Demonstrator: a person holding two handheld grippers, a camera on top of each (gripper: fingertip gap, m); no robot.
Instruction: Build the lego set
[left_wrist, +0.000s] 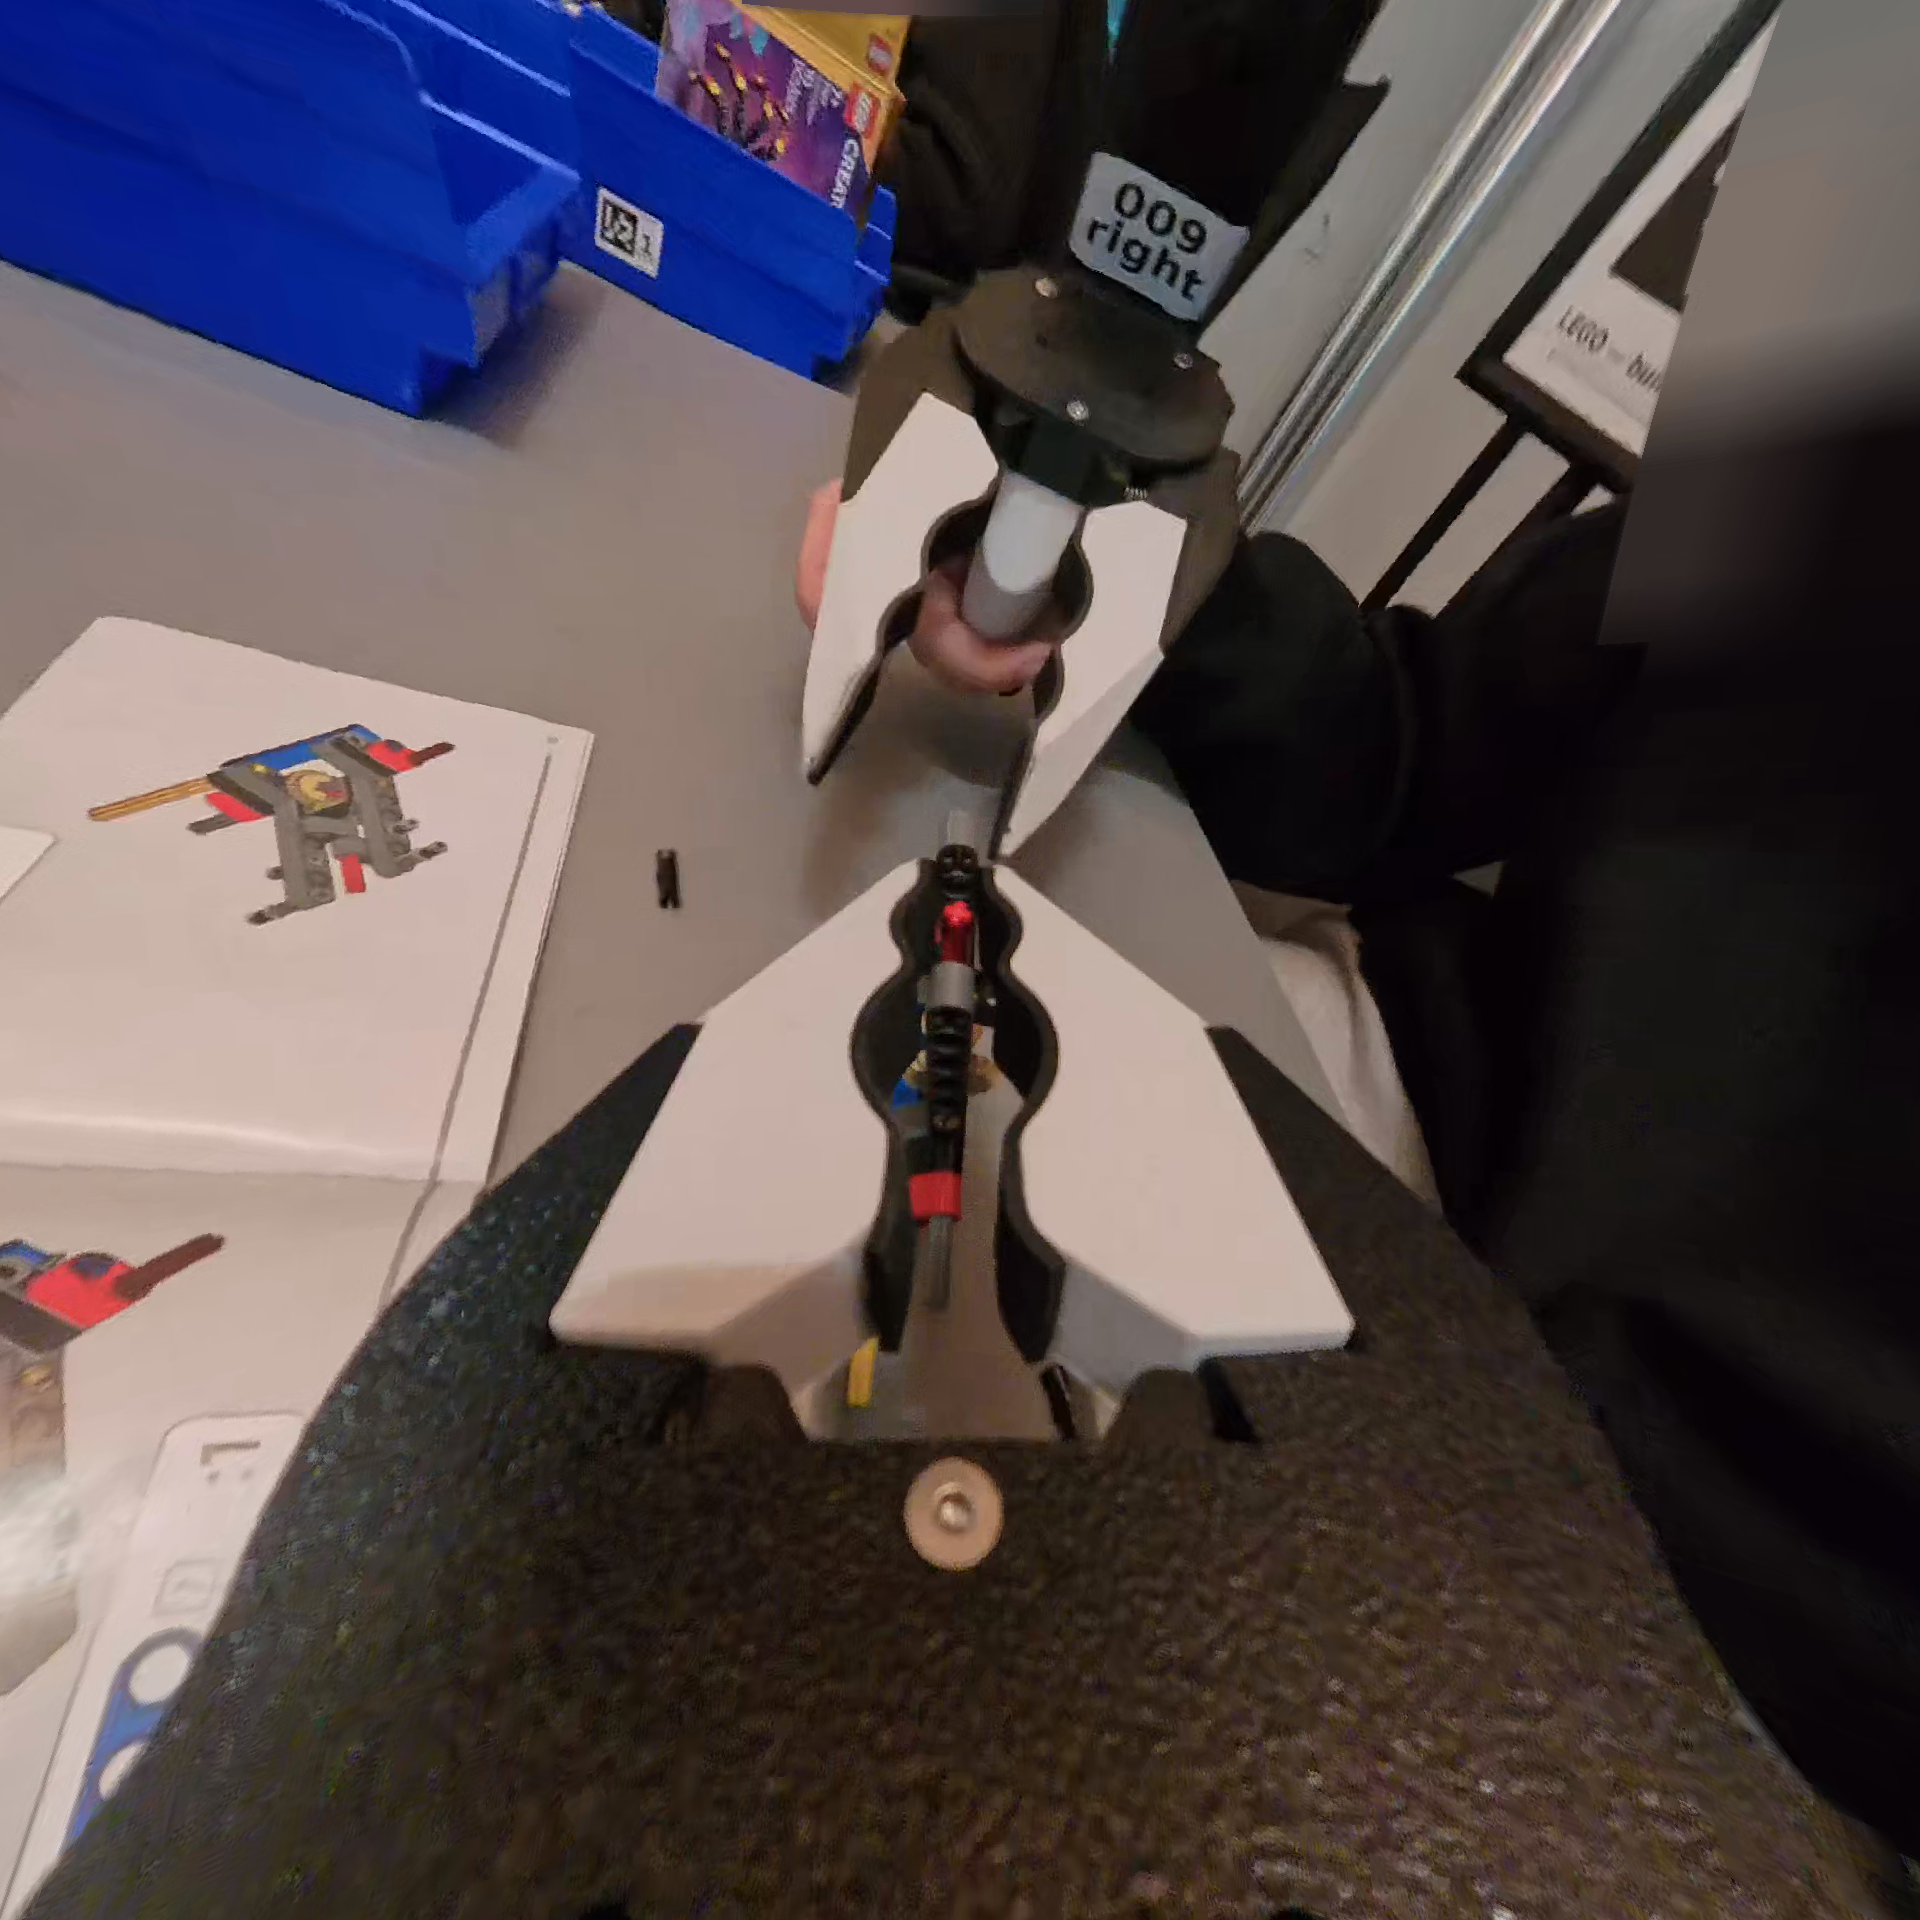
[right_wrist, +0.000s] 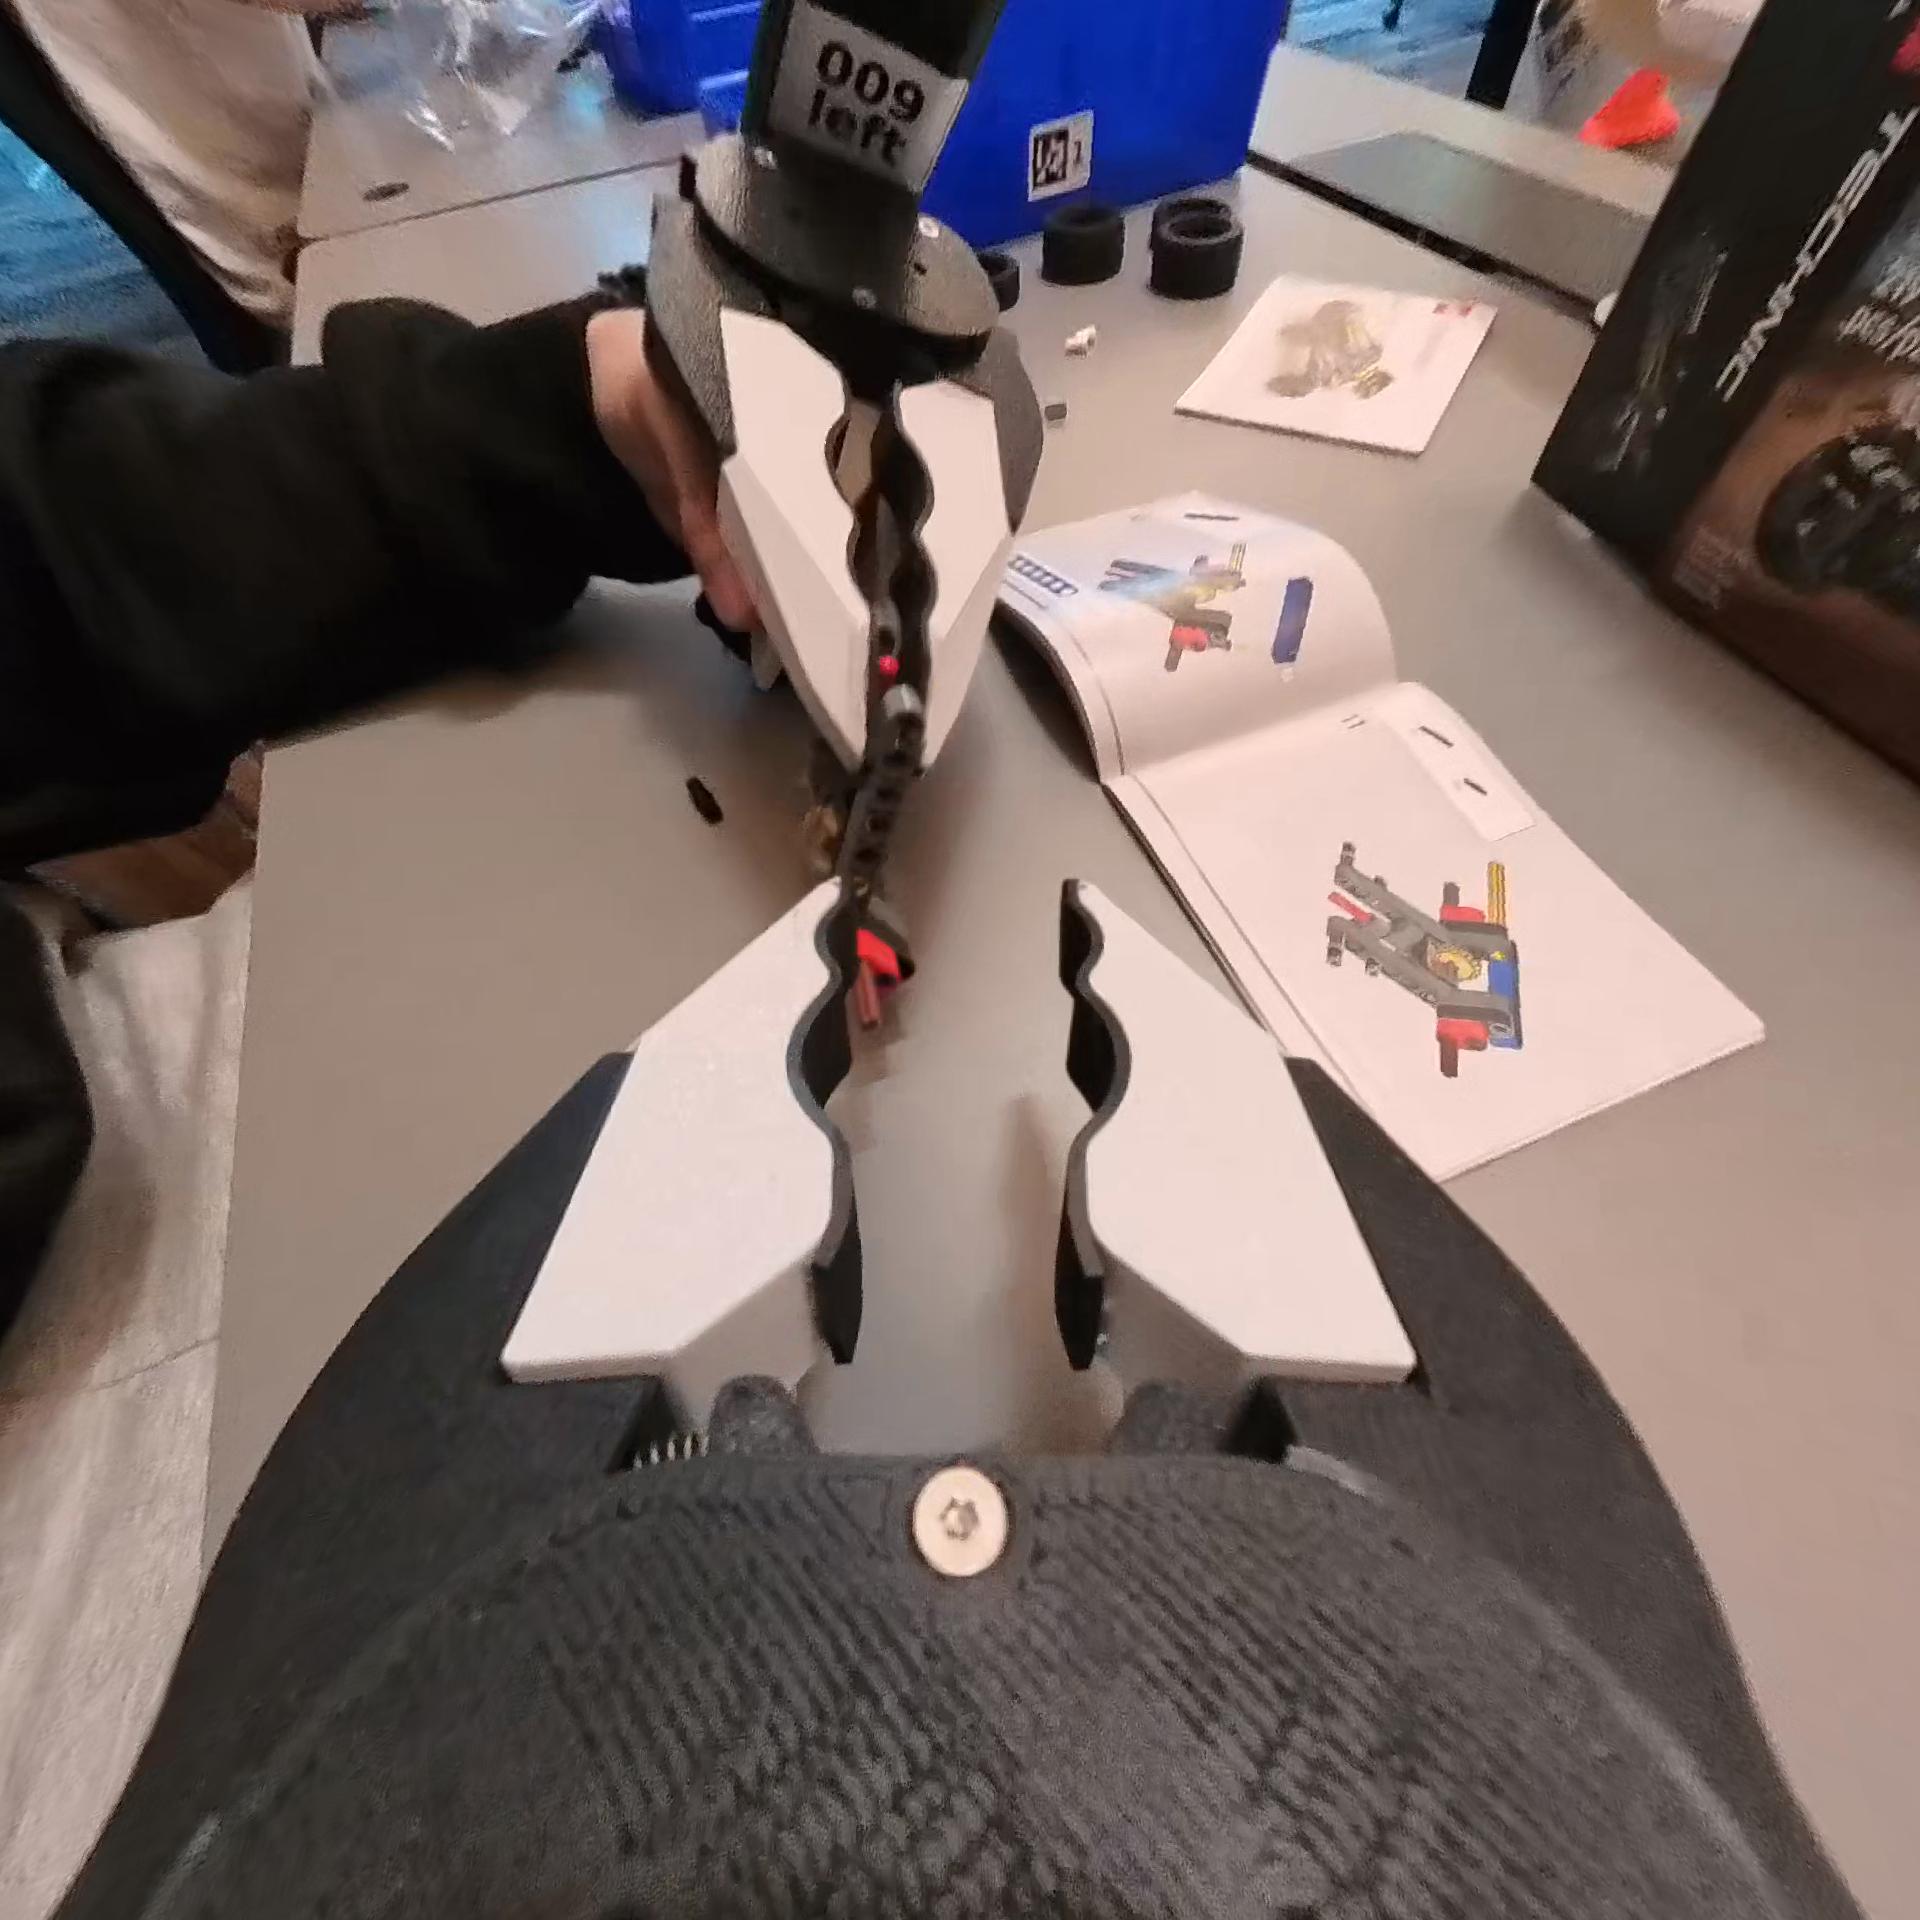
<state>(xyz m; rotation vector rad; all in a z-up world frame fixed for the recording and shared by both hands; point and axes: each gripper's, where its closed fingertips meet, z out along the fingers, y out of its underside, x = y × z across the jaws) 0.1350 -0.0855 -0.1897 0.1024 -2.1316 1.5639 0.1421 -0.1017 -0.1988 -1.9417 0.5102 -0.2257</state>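
Two grippers, one sub-assembly. Left gripper (left_wrist: 961, 862): clamped on the lego assembly (right_wrist: 883, 810), a black beam with red pins, held above the table (right_wrist: 520, 935). Right gripper (right_wrist: 951, 894): jaws apart, empty, its left finger just beside the assembly's red end. Loose black pin (left_wrist: 667, 878): on the table near the instruction booklet (right_wrist: 1455, 935). We judge the step mid-build; next we likely fetch that pin and press it in squarely.

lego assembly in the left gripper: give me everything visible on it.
The lego assembly is a long, thin black beam with a row of holes, looking like plastic. It carries red pins at its near end, a grey sleeve and small blue and gold bits. The left gripper has its jaws clamped along it, above the grey table.
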